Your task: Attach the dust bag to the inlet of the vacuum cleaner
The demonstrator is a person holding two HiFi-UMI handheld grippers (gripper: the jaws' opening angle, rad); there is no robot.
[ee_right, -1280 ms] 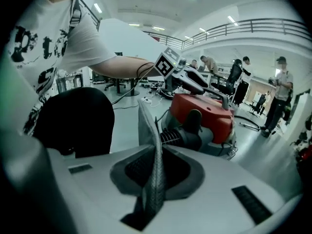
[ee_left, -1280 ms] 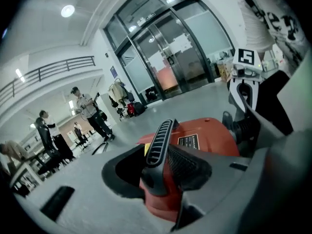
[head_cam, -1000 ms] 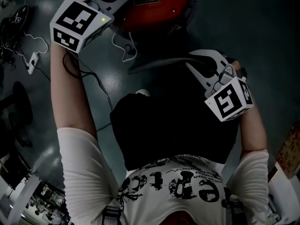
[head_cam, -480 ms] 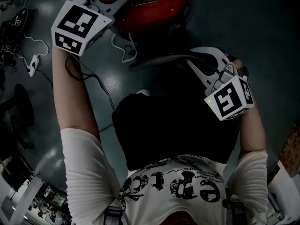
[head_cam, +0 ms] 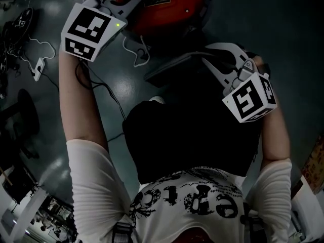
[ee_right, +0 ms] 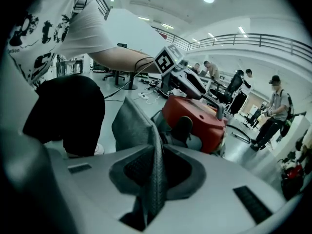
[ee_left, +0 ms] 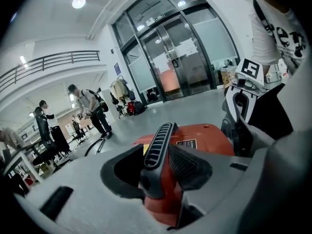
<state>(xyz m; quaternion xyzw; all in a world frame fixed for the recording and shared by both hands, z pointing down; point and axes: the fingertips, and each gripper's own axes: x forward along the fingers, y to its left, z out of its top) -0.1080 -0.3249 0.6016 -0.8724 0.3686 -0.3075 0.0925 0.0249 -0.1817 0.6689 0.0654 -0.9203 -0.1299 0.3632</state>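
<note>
Grey hall floor [head_cam: 283, 29] was dim | right gripper [ee_right: 155, 177], 2 o'clock, was pinched tight on the dust bag [ee_right: 129, 123] fabric, judged carrying it for fitting | left gripper [ee_left: 161, 167], 11 o'clock, was clamped on the handle [ee_left: 158, 138], judged steadying the red vacuum cleaner [ee_left: 207, 135] at 12 o'clock | inlet was not made out; bag appeared unattached.

You wear a white shirt [head_cam: 188, 202] with black letters, short white sleeves [head_cam: 96, 186] and black trousers [head_cam: 192, 135]; your 2 cubes [head_cam: 91, 30] are white with black squares
</note>
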